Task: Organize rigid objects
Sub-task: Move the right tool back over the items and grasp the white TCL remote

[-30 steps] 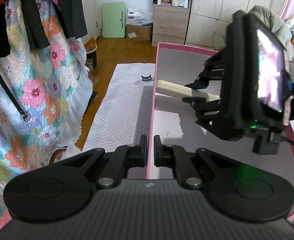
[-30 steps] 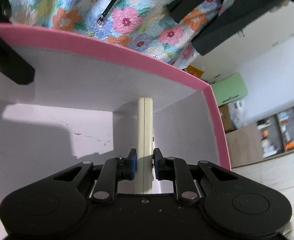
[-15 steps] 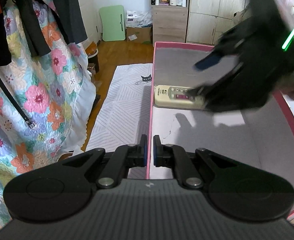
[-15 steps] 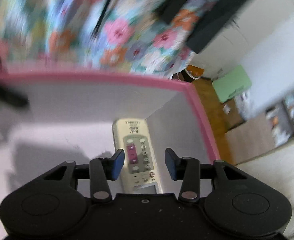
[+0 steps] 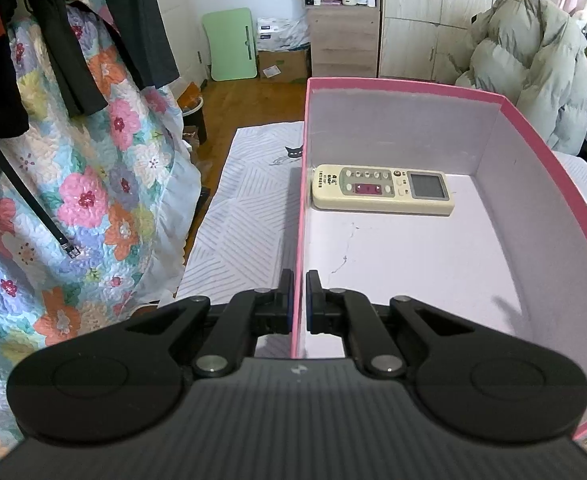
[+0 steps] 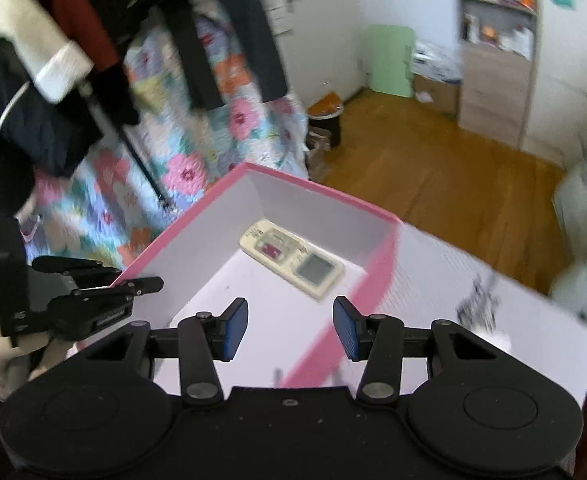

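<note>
box: pink box [image 5: 541, 148] with white inside, open top, sits on the tabletop [image 6: 493, 320]
remote: cream remote control [image 5: 381, 189] lies flat, buttons up, on the box floor – at the far end, one end against the left wall
left gripper [image 5: 300, 296]: jaws clenched on the box's left wall, near corner
right gripper [image 6: 290, 328]: above the box's near end, jaws opening – nothing between them, well apart from the remote
surroundings: floral quilt [image 5: 93, 184] hangs left of the tabletop
</note>
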